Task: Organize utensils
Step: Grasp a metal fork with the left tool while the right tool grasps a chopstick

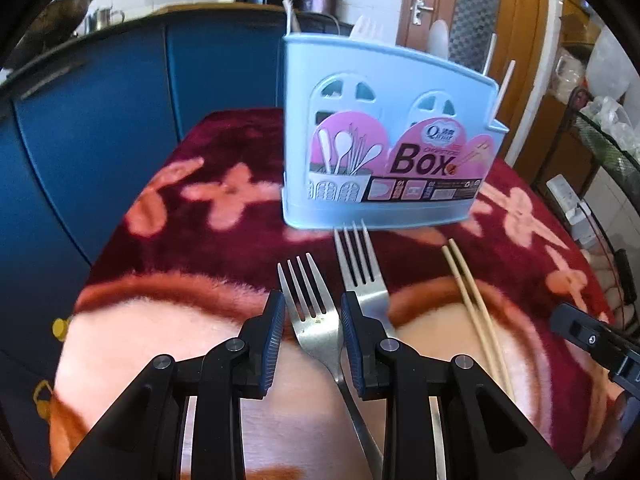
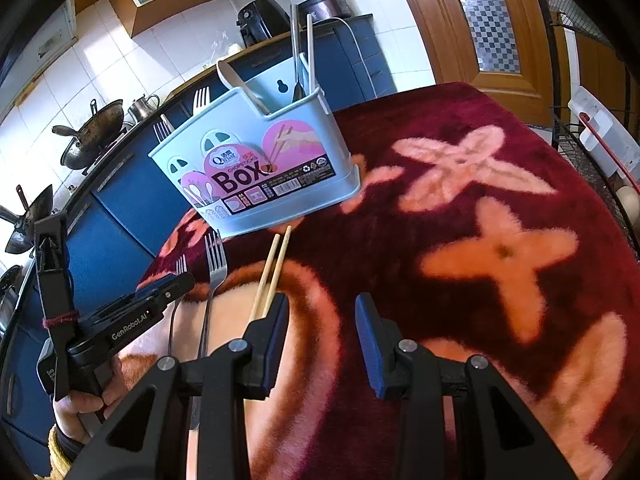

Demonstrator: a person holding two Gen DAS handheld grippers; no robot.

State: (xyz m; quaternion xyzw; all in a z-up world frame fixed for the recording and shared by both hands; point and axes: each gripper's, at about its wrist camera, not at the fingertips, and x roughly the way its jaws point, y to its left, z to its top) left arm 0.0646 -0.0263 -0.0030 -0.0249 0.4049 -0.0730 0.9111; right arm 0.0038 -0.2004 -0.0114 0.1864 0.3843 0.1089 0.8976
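Nearest in the left wrist view, the left gripper has its jaws part-way apart around the head of a fork; the blue pads stand on either side of the fork, and I cannot tell whether they press on it. That fork lies on a red blanket with pink flower shapes, tines pointing away. Just to its right lies a second fork, its tines reaching almost to the foot of the box. Right of that, a pair of chopsticks lies side by side, well clear of the forks. In the right wrist view, the right gripper hovers with its jaws apart and nothing between them; the near end of the chopsticks passes just outside its left finger. A person's hand grips the left gripper's handle at lower left. Farther back, the pale blue box stands upright on the blanket, its pink label reading "BOX"; it already holds forks, a white spoon and tall metal utensils. Beyond it run blue cabinets, a counter with woks and a kettle, and a wooden door.
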